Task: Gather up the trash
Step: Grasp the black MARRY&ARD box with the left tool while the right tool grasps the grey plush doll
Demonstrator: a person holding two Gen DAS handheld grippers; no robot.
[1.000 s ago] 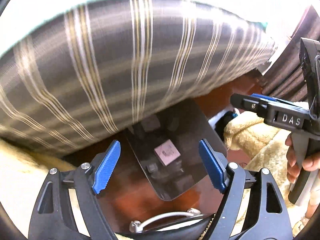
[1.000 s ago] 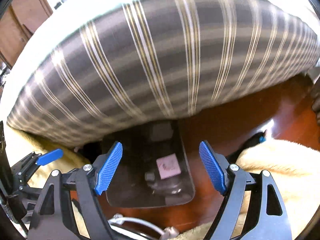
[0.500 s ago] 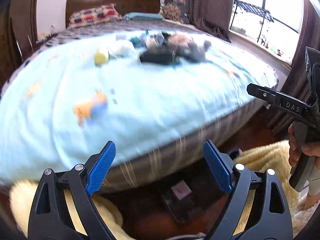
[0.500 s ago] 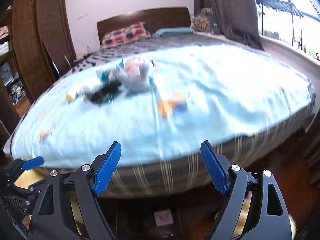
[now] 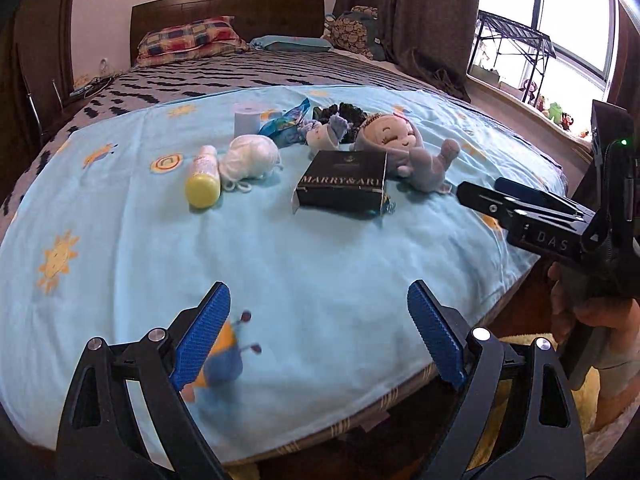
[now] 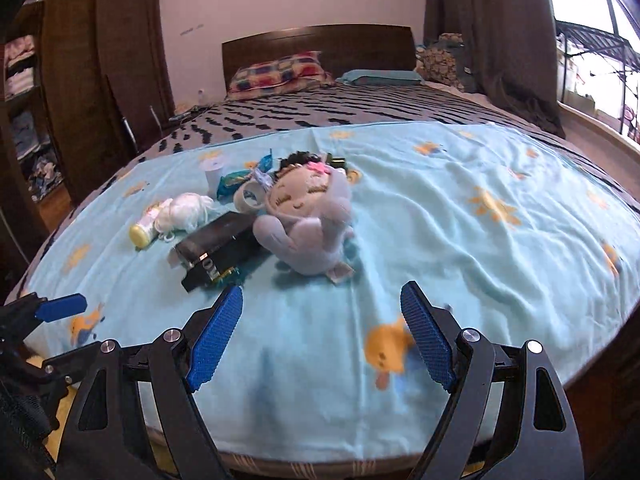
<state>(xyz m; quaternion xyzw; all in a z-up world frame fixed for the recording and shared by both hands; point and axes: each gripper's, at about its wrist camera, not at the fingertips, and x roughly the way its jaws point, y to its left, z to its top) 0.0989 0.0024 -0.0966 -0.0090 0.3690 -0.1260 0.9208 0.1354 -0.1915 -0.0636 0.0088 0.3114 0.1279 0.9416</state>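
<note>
My left gripper (image 5: 316, 332) is level and pointing forward, its blue-padded fingers (image 5: 202, 334) spread wide with nothing between them. My right gripper (image 6: 320, 334) sits the same way, fingers (image 6: 426, 338) wide apart and empty. From the left wrist view my right hand (image 5: 588, 312) shows wrapped around the right gripper's handle, off to the right and slightly ahead.

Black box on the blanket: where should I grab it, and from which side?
Grip the black box across its thin height at the near long edge, the one printed with lettering. It lies flat on the blanket, so a low approach from the foot of the bed suits it. That edge faces the left gripper, whose jaws are open, and the doll crowds the far right corner.
</note>
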